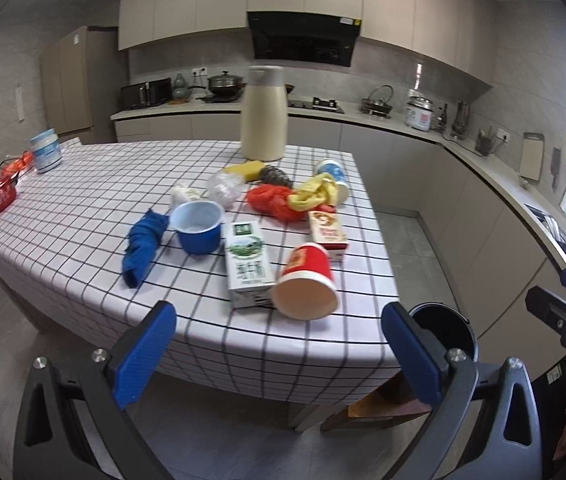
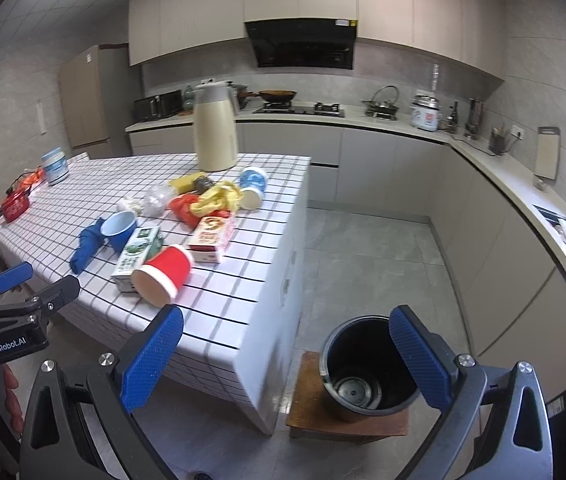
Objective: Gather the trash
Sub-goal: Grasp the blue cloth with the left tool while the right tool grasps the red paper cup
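I am holding the left gripper (image 1: pixel 279 344) wide apart and empty, hovering off the near edge of the table (image 1: pixel 83 216). My right gripper (image 2: pixel 287 354) is gaping just as wide, holding nothing, hanging over the floor by the table's corner.

The trash is lying spread on the checked cloth. A red cup (image 1: pixel 306 282) is lying on its side near the edge, mouth toward me, touching the green carton (image 1: pixel 247 265) beside it. A red carton (image 1: pixel 326 234) is sitting just behind the cup. Further back a red bag (image 1: pixel 273 200) and a yellow bag (image 1: pixel 315 194) are crumpling together, with a blue-white cup (image 1: pixel 333 178) tipped over beside them. A blue bowl (image 1: pixel 199 229) is standing upright next to a blue cloth (image 1: pixel 143 246). Something clear, perhaps a plastic wrapper (image 1: pixel 225 188), is sitting behind the bowl; I cannot tell exactly.

The black bin (image 2: pixel 365 368) is standing on a low wooden stool (image 2: pixel 311 412) on the floor, just beside the table's corner, looking empty.
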The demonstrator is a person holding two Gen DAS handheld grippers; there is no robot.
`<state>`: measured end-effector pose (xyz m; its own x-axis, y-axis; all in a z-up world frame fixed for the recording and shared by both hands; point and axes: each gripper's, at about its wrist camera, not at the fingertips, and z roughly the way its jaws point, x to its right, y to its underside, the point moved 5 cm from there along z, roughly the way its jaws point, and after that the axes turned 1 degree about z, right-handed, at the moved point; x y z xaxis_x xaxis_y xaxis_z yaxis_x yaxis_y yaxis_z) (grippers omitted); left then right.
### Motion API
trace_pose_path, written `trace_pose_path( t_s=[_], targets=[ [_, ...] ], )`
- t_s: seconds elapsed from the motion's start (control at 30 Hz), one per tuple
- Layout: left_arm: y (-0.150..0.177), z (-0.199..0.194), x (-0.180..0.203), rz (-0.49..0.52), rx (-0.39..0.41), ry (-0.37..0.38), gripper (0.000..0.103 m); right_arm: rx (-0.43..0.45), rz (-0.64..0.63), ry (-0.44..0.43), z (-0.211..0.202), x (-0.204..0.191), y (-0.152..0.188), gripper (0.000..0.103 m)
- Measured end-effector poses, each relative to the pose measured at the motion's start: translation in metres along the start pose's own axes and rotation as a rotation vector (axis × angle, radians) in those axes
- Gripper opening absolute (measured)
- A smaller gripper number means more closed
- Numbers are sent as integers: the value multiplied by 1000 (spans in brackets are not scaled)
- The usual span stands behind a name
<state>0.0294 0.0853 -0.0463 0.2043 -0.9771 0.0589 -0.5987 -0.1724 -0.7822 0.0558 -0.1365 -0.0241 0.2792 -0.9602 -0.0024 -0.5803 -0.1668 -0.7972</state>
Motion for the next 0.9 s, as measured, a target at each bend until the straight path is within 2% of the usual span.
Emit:
trace_pose_path(
  t_s=[0.2,0.43,0.6,0.73,0.9],
  targets=[
    [2,9,-42,-33,-22,-46,103,-40,-28,-72,29,-42,-4,103],
    [11,29,-84,-44,-67,-50,103,-70,-34,-150,63,-85,-2,103],
    [18,50,-111,-81,-108,-32,103,-103,-42,-151,89,-107,3,102],
    [23,67,-123,-95,-140,-8,103,-137,-42,-144,110,-119,9,95],
    [20,86,-122,-62,-142,14,103,-167,-43,-130,130,-128,13,88]
  ],
)
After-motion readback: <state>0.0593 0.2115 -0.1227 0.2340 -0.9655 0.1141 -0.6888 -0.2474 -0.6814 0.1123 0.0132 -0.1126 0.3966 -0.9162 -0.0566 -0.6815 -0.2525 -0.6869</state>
